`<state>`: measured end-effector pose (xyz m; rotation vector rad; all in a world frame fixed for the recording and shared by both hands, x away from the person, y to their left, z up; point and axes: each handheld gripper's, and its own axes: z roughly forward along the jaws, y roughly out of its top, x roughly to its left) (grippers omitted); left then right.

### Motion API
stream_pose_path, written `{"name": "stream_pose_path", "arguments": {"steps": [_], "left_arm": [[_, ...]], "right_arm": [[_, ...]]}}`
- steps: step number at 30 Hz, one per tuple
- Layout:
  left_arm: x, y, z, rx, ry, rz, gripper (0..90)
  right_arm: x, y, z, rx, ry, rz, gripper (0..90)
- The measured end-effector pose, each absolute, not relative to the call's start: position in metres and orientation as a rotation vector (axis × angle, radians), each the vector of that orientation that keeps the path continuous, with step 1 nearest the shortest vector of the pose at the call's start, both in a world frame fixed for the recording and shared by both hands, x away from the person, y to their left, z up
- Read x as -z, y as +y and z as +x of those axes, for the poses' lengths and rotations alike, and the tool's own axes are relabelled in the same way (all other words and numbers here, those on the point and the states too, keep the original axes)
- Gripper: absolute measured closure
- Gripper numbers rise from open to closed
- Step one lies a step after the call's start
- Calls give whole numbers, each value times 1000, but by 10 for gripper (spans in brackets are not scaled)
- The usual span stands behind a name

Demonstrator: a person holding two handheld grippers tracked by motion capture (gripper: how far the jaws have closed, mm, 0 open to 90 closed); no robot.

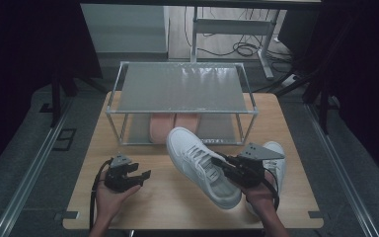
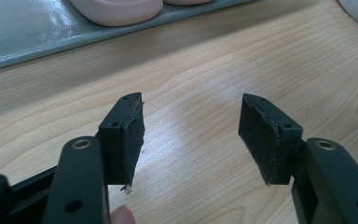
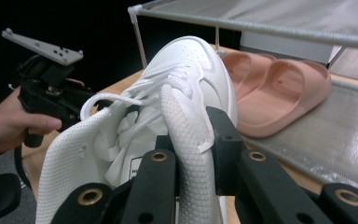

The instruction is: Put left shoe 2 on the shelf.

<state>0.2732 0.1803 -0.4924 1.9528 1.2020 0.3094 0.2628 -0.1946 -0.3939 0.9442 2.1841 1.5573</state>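
We have the right tool (image 1: 229, 165) clamped on the collar wall of the white sneaker (image 1: 200, 163), one jaw inside the opening and the other outside, as the right gripper view shows with the mesh edge (image 3: 186, 140) pinched between the pads. The sneaker hangs tilted over the table (image 1: 168, 202), toe towards the shoe rack (image 1: 182, 89), heel nearest us; whether its sole touches the wood we cannot quite tell from the high view. Its mate, the second sneaker (image 1: 276, 153), lies just behind the right hand.

The left tool (image 1: 128, 175) rests low on the table with its jaws apart and nothing between them.

To place this well, we judge the lower shelf (image 3: 317, 135) is the target, beside the pink slippers (image 1: 172, 126). We should keep the grip firm, since a pinch on soft mesh can slip as the shoe swings. We should level the sole before going in, lead with the toe, and keep it below the top shelf's front rail (image 1: 177, 112). Aiming right of the slippers avoids shoving them. The free tool can steady the toe if it sags.
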Motion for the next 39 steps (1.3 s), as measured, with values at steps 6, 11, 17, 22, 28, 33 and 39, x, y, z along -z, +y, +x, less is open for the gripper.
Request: {"name": "stream_pose_path", "arguments": {"steps": [6,11,17,22,28,33,39], "left_arm": [[492,180,273,-308,1200,1956,409],[493,180,274,-310,1200,1957,409],[493,180,273,-312,1198,1959,408],[493,180,273,-310,1199,1958,408],[493,179,274,-310,1196,1960,408],[494,179,274,-307,1196,1963,408],[493,180,273,-309,1195,1957,408]], "right_arm": [[381,-194,268,-1574,2171,925,812],[371,-194,275,-1599,2159,918,812],[359,-194,282,-1626,2141,907,812],[348,-194,289,-1657,2126,895,813],[337,-191,303,-1667,2116,897,813],[329,-189,313,-1678,2100,902,814],[321,-185,323,-1681,2090,908,814]]}}
